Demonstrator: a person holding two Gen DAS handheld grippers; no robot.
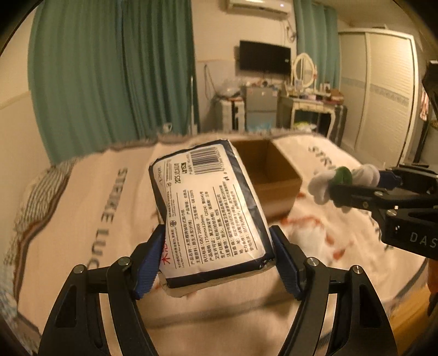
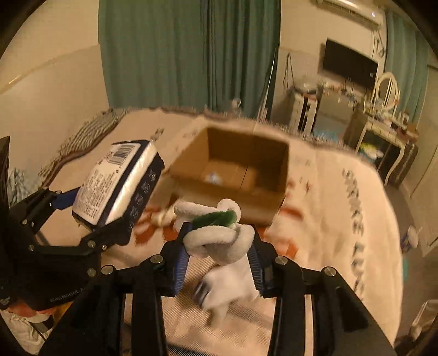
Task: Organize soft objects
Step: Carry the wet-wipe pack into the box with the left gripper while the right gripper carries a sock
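Holding both loads aloft, we grip the tissue pack (image 1: 210, 208) in our left gripper (image 1: 219, 246), the plush toy (image 2: 216, 232) pinched in our right gripper (image 2: 219, 260). Nothing's dropped in the cardboard box (image 2: 282, 169) yet; both still go.

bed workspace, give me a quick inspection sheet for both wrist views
surface: bed with a white printed blanket, grey lettering and orange marks.
job's things: open brown cardboard box on the blanket, a small pale item on its floor; white-and-navy plastic pack of tissues and white fluffy plush toy with a green band, both held above the bed.
clutter: nothing seen loose on the blanket.
grippers: left gripper clamped on the tissue pack's sides; right gripper clamped on the plush toy.
cables: wires hanging down the wall beside the black wall television.
surroundings: teal curtains, white wardrobe, crowded dressing table with oval mirror, air conditioner.
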